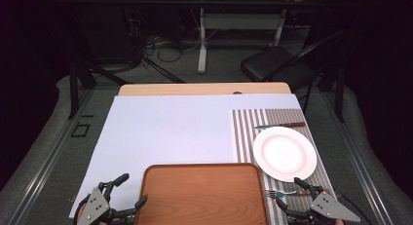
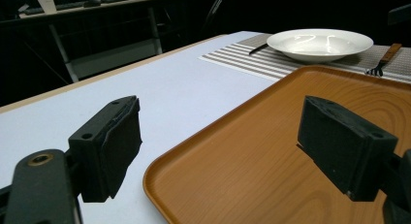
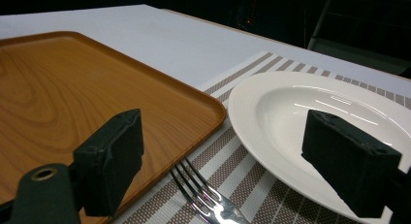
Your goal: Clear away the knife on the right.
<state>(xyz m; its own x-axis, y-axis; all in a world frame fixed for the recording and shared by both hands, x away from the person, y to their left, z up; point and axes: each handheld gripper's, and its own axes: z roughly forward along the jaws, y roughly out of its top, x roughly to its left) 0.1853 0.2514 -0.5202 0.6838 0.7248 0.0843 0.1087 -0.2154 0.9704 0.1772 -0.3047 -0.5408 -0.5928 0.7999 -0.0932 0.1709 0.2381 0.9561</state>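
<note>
Silver fork point(image 3: 203, 197) flat beside plate point(image 3: 291, 112)

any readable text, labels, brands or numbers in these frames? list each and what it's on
None can be read.
Wooden tray, white plate, striped placemat, fork, knife: no print or marking shows on any of them.
Pale card on the far desk in the left gripper view: too small and dim to tell whether it bears any writing.
Both grippers' black jaw pads: no lettering shows.

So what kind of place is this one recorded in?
Probably a lab or studio mock-up of a dining table rather than a real dining room: a place setting of plate, fork and striped placemat, ringed by dark curtains, loose floor cables and a folding chair.
</note>
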